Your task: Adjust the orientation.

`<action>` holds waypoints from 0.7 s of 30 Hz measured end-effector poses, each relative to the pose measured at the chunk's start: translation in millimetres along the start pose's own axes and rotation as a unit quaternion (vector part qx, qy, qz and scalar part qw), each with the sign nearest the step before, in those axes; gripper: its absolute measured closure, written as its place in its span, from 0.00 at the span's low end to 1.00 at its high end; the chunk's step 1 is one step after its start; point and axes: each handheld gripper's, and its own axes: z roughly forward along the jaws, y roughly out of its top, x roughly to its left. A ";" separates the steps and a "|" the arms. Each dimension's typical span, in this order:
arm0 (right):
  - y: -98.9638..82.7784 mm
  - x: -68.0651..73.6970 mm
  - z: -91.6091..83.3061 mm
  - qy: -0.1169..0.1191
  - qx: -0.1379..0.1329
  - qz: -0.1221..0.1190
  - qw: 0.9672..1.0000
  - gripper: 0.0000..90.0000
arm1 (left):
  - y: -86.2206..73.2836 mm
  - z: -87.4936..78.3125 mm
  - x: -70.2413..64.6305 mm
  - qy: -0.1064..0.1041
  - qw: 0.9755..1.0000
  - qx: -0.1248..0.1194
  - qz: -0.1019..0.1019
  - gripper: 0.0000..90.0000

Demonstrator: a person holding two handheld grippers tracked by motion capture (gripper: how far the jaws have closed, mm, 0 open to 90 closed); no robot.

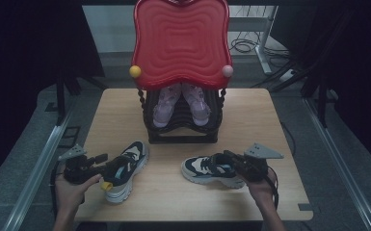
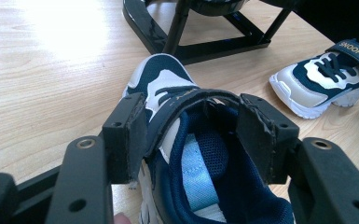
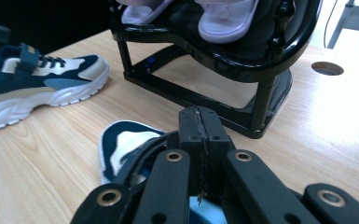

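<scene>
Wooden table with black rack, two sneakers.

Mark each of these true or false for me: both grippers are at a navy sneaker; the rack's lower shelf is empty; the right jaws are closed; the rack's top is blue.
1. Each gripper is at a navy sneaker: true. The left gripper is at the left sneaker, the right gripper at the right sneaker.
2. The rack's lower shelf is empty: false. A pair of pink shoes sits in the rack.
3. The right jaws are closed: true, pads pressed together.
4. The rack's top is blue: false. The top tray is red.
</scene>
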 end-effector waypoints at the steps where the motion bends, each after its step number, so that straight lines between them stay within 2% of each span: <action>1: 0.8 -3.2 1.2 -0.001 0.000 0.001 1.000 1.00 | -0.1 0.0 0.0 0.000 1.000 0.000 0.000 0.48; 6: 0.9 -20.4 0.6 -0.009 -0.002 0.020 1.000 1.00 | -0.6 1.1 0.7 -0.001 1.000 0.002 0.000 0.48; 12: -11.1 -44.0 -12.7 -0.040 -0.014 0.052 0.998 1.00 | -1.5 4.2 0.8 -0.003 1.000 0.007 0.000 0.48; 18: -17.8 -59.8 -19.9 -0.049 -0.015 0.067 0.996 1.00 | -1.9 5.4 -0.2 -0.003 1.000 0.005 0.002 0.48; 21: -20.3 -64.2 -21.7 -0.051 -0.014 0.067 0.996 1.00 | -1.4 5.0 -0.4 -0.004 1.000 0.004 0.002 0.48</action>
